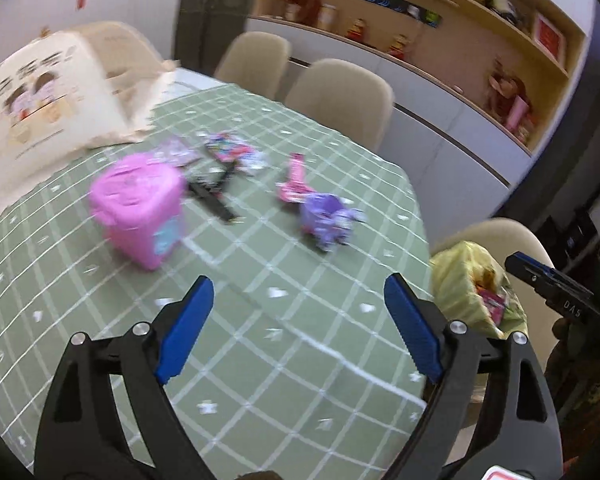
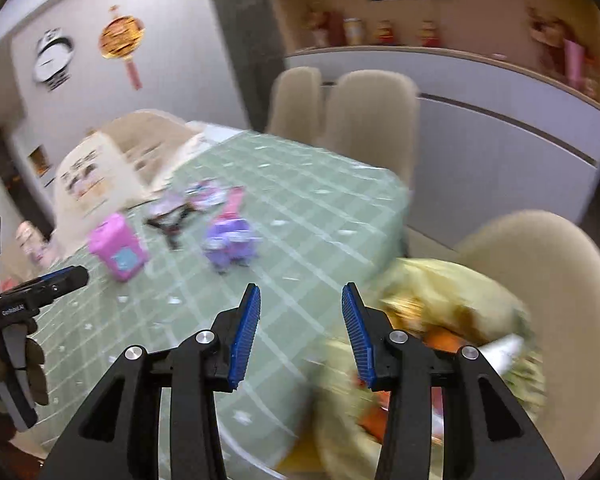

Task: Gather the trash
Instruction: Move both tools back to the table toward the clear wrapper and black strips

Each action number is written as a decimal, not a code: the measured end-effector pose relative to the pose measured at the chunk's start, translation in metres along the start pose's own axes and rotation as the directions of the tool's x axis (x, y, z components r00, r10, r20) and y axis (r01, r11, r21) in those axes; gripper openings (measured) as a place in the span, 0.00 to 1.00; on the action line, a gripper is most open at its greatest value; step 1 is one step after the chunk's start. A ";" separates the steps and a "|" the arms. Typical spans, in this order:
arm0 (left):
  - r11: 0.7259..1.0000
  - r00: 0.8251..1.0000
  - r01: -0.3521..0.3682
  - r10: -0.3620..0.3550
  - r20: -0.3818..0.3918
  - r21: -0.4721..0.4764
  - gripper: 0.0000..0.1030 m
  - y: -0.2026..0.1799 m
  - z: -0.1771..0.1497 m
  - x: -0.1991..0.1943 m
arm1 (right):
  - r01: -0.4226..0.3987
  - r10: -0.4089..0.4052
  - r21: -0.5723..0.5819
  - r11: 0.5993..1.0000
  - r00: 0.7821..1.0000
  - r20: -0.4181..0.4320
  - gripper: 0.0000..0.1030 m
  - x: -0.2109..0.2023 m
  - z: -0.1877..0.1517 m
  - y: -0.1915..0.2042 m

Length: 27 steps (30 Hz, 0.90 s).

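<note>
Trash lies on the green checked tablecloth (image 1: 284, 320): a purple crumpled wrapper (image 1: 330, 216), a pink wrapper (image 1: 296, 184), colourful packets (image 1: 232, 150) and a black strip (image 1: 212, 196). A pink toy bin (image 1: 140, 212) stands to their left. A yellow bag (image 1: 472, 284) holding trash sits on the chair at the table's right edge. My left gripper (image 1: 298, 292) is open and empty above the cloth, short of the trash. My right gripper (image 2: 300, 300) is open and empty over the table edge, next to the yellow bag (image 2: 440, 300). The purple wrapper (image 2: 230, 244) and pink bin (image 2: 118, 246) lie ahead of it.
A large cream printed bag (image 1: 44, 96) stands at the table's far left. Beige chairs (image 1: 340, 92) ring the far and right sides. A white cabinet with shelves of ornaments (image 1: 460, 64) runs behind them. The right gripper's finger shows at the left view's right edge (image 1: 548, 284).
</note>
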State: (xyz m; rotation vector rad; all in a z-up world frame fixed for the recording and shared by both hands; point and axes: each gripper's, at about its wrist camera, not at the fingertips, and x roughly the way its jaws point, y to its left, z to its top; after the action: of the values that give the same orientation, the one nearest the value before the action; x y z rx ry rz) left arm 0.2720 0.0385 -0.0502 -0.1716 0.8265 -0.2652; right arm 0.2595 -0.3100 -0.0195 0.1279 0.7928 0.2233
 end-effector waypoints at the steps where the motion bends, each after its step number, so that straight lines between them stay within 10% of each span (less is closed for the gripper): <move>1: 1.000 1.000 -0.011 0.011 0.007 -0.023 0.81 0.013 0.001 -0.004 | -0.022 0.021 -0.016 1.000 1.000 -0.008 0.39 0.007 0.004 0.012; 10: 0.993 0.992 -0.092 0.098 0.084 -0.073 0.81 0.106 0.023 -0.037 | -0.192 0.179 -0.162 0.968 0.980 -0.089 0.39 0.071 0.039 0.113; 15: 0.999 0.994 -0.012 0.016 0.107 -0.037 0.92 0.139 0.059 -0.037 | -0.199 0.186 -0.112 0.974 0.976 -0.114 0.39 0.113 0.051 0.124; 27: 0.991 0.999 0.004 0.003 -0.051 0.130 0.83 0.189 0.159 0.114 | -0.206 0.193 -0.060 0.977 0.965 -0.179 0.43 0.178 0.060 0.109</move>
State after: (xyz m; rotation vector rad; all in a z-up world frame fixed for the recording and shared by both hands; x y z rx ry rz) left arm 0.4957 0.1923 -0.0724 -0.0428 0.8572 -0.3242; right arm 0.4067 -0.1622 -0.0794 0.1153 0.9426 0.4613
